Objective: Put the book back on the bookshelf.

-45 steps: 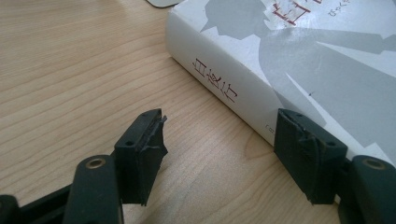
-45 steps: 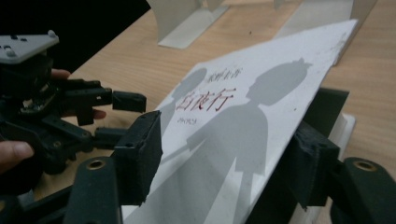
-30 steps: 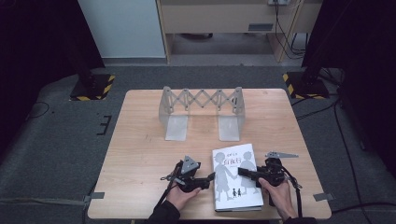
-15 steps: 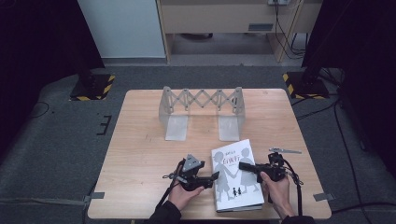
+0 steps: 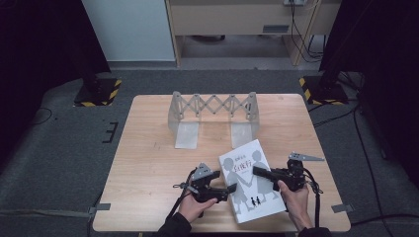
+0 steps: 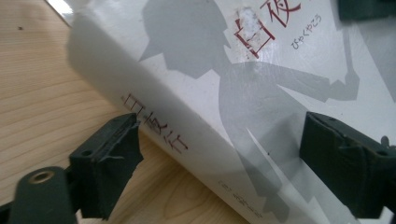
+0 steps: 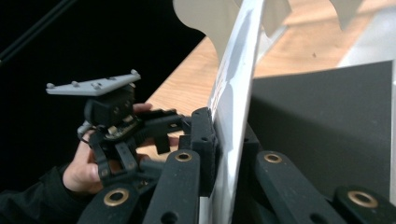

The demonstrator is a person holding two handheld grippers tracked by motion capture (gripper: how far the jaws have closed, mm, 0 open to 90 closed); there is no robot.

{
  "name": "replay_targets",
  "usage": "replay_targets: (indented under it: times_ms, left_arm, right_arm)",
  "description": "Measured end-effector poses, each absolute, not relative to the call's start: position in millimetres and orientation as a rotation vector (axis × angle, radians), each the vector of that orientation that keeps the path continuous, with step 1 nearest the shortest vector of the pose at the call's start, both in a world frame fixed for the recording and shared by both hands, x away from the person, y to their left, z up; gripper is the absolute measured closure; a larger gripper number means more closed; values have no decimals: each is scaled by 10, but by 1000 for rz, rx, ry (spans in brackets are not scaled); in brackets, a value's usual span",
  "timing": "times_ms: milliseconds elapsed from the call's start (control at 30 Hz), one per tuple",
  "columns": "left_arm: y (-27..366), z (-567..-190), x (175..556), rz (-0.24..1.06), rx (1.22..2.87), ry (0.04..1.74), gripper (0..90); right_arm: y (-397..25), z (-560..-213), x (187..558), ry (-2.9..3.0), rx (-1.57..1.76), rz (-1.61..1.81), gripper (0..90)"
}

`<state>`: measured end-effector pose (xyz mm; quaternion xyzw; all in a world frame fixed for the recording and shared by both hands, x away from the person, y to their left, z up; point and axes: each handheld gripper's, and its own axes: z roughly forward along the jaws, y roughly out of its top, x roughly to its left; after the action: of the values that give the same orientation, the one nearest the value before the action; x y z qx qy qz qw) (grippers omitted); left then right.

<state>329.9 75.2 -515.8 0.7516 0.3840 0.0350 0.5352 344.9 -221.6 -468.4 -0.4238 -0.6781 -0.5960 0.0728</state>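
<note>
Near the front edge of the wooden table [image 5: 148,163], a white book [image 5: 249,197] lies with its front cover up, angled slightly, between the two hand-held grippers. Its cover carries grey silhouettes of figures and red characters.

Left gripper [image 5: 225,190]: held in the person's left hand [image 5: 195,207] at the book's left edge. Its own view shows the jaws apart, one pad [image 6: 109,163] on the tabletop side of the spine and the other pad [image 6: 345,163] over the front cover. The spine sits between them; neither pad visibly presses on it.

Right gripper [image 5: 258,171]: held in the right hand [image 5: 296,200] at the book's right side, jaws pointing left over the cover. Its own view shows the jaws closed on the front cover [image 7: 233,107], which stands edge-on and lifted clear of the dark page beneath it. The left gripper shows beyond the cover in the same view.

Farther back on the table, well apart from the book, a grey expandable rack [image 5: 212,106] stands upright on two flat base plates.
</note>
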Motion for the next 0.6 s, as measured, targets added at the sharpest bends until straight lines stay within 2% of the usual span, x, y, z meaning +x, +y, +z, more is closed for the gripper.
replay_targets:
  times_ms: [67, 167, 200, 467, 600]
  left_arm:
    - [739, -5176, 3302, 84, 1794, 911, 56]
    - [741, -5206, 3320, 63, 1778, 911, 30]
    - [746, -5248, 3340, 19, 1754, 916, 18]
    - [719, -5339, 3376, -124, 1701, 905, 0]
    - [721, -5354, 3399, -139, 1711, 913, 0]
  right_arm:
    - [-2204, -4678, 3446, -2045, -1258, -1790, 844]
    - [-2212, -4689, 3453, -2037, -1254, -1789, 844]
    - [-2221, -4702, 3452, -2031, -1244, -1799, 844]
    - [-2225, -4695, 3436, -2035, -1200, -1818, 844]
    - [-2238, -4742, 3475, -2008, -1221, -1796, 842]
